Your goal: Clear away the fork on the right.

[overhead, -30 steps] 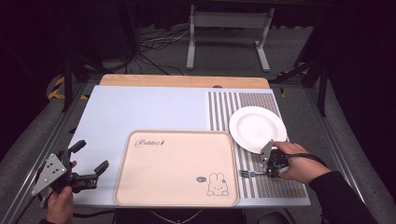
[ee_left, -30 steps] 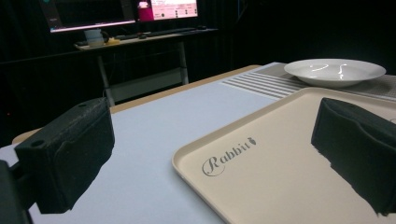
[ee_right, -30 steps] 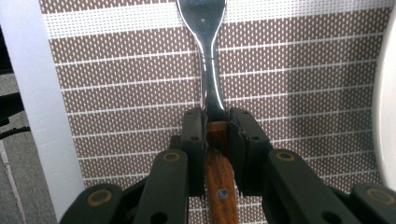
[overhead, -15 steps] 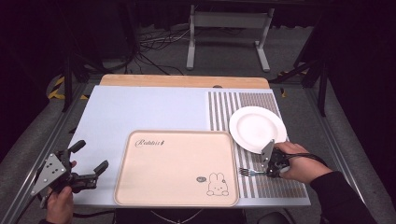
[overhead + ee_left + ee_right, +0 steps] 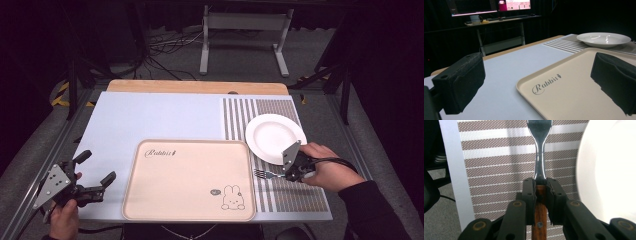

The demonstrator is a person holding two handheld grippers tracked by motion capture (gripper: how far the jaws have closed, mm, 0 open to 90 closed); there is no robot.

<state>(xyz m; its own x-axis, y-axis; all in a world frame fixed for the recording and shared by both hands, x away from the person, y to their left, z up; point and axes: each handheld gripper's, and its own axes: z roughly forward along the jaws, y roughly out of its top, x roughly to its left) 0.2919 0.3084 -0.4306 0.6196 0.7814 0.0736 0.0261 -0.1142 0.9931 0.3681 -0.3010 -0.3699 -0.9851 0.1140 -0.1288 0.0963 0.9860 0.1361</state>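
Left tool (image 5: 95,184): held just off the desk's near left corner, jaws spread wide with nothing between them; in the left gripper view the two black pads framed the tray's edge without touching it.
Desk (image 5: 150,115): pale blue surface with a striped mat (image 5: 260,107) laid over its right part.
Tray (image 5: 190,177): cream, printed with a rabbit, lying flat at the near middle, bare of any item.
Plate (image 5: 275,136): white, unladen, resting on the striped mat just right of the tray's far corner.
Fork (image 5: 265,174): on the right, between tray and plate, tines pointing towards the tray; whether it had cleared the mat could not be confirmed from the high view.
Right tool (image 5: 286,175): jaws pressed together on the fork's wooden handle, right at the point where the metal neck begins, as observed in the right gripper view (image 5: 541,188).
Handling assessment: fork judged light and stiff; polished metal neck likely slippery, wooden handle offering the better purchase.
Grip assessment: hold near the neck judged sound, since little weight overhangs forward and the fork should not swing.
Risk: the narrow handle could twist between the pads if knocked against the tray rim.
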